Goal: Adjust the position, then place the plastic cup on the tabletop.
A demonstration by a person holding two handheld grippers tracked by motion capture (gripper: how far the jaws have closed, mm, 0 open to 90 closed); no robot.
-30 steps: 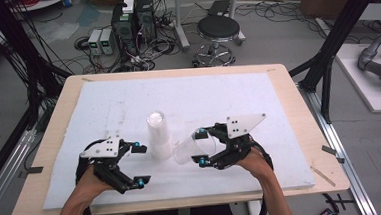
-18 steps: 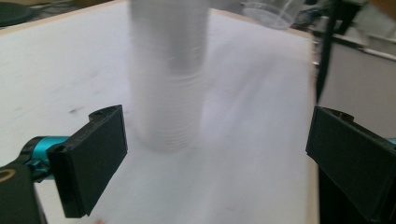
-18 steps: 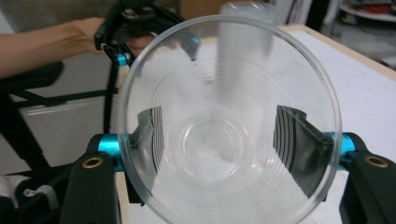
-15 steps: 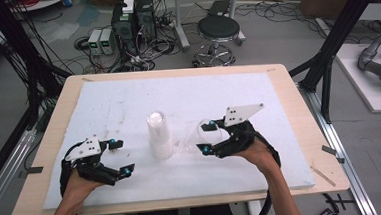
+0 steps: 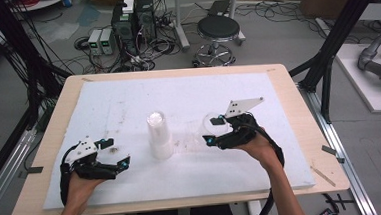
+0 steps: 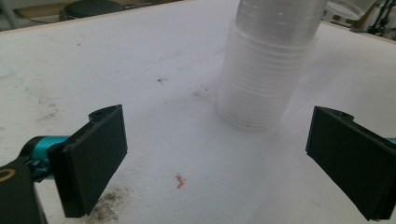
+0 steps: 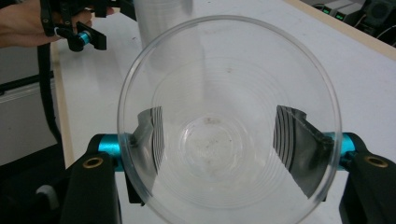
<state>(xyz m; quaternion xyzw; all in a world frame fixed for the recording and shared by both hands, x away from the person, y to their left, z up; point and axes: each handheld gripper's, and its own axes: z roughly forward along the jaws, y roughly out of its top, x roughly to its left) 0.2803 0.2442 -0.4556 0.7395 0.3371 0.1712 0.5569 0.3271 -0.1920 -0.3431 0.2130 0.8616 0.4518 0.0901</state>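
Clear plastic cup (image 7: 229, 126) clamped in right gripper (image 5: 211, 131), left gripper (image 5: 114, 152) jaws apart, cup stack (image 5: 159, 135) between

Clear ribbed cup (image 7: 229, 121); translucent white cup stack (image 5: 159, 136); black fingers (image 6: 95, 158).

Stack of clear plastic cups (image 5: 159, 137): 1 | single clear plastic cup (image 7: 229, 121): 1 | grippers: 2 | white foam mat (image 5: 128, 99): 1 | stool (image 5: 218, 29): 1

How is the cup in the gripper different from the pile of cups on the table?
The single cup is held between the right gripper's jaws, its mouth facing that gripper's camera; the cup stack stands untouched on the table. The single cup is alone; the cup stack holds many, nested. Both are clear plastic.
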